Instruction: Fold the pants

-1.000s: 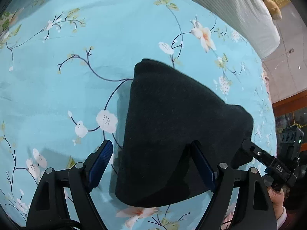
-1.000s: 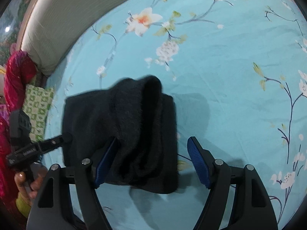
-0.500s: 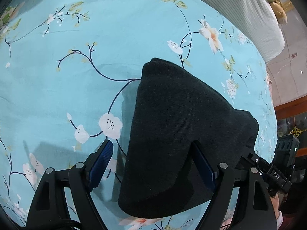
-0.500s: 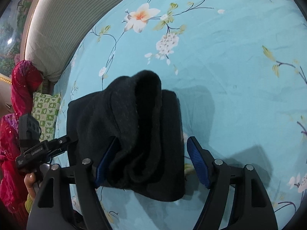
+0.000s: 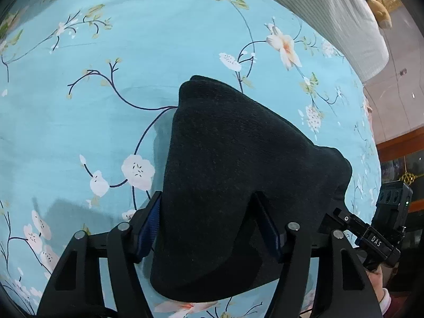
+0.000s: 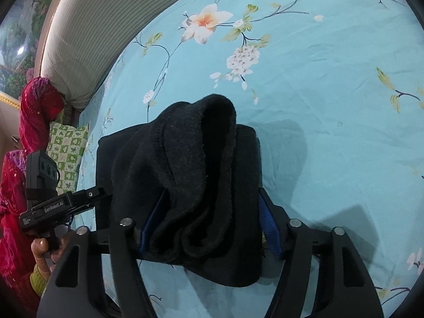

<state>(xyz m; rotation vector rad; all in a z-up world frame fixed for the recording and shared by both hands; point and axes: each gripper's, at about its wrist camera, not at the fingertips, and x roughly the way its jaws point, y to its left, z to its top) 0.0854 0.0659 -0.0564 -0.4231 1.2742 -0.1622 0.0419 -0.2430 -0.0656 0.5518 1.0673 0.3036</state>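
Pants (image 5: 238,185), folded, are pinched between both the left tool (image 5: 209,228) and right tool (image 6: 209,220), lifted clear of the bed (image 6: 331,106) for repositioning.

Pants (image 5: 238,175): plain black, fuzzy knit. Bed sheet (image 5: 132,53): turquoise, printed with dark branches, white and peach blossoms, green leaves. Headboard (image 6: 87,26): beige, finely ribbed. Left tool (image 5: 212,228) and right tool (image 6: 209,228): black frames, blue pads. Cushion (image 6: 67,148): green-and-white check. Garment (image 6: 34,116): magenta, sequinned.
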